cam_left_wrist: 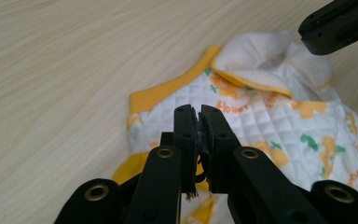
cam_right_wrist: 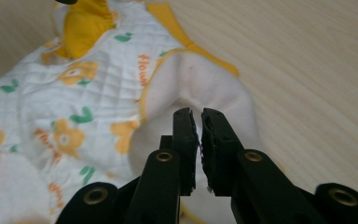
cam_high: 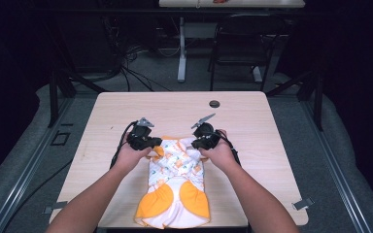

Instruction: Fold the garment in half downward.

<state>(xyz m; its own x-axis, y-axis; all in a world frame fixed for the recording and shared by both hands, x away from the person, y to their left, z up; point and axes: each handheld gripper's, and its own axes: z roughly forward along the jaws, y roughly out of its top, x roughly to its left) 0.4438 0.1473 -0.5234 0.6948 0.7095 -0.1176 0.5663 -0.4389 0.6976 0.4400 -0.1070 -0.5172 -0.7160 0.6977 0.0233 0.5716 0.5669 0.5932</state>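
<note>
A quilted white baby garment (cam_high: pixel 175 179) with orange flower prints and yellow patches lies lengthwise on the wooden table (cam_high: pixel 252 121). Both grippers are at its far end, pointing inward at each other. My left gripper (cam_high: pixel 156 142) hovers over the quilted cloth (cam_left_wrist: pixel 261 126) near the yellow neck band (cam_left_wrist: pixel 168 91), jaws shut, with no cloth visible between them. My right gripper (cam_high: pixel 193 143) is shut at a turned-up white flap of the garment (cam_right_wrist: pixel 200 84). That flap (cam_left_wrist: pixel 256 56) stands raised below the right gripper (cam_left_wrist: pixel 338 23) in the left gripper view.
A small dark round cap (cam_high: pixel 214 103) sits in the table top near its far edge. Beyond the table stand a black chair (cam_high: pixel 243 43) and a white table leg (cam_high: pixel 181 48) among floor cables. Bare wood lies on either side of the garment.
</note>
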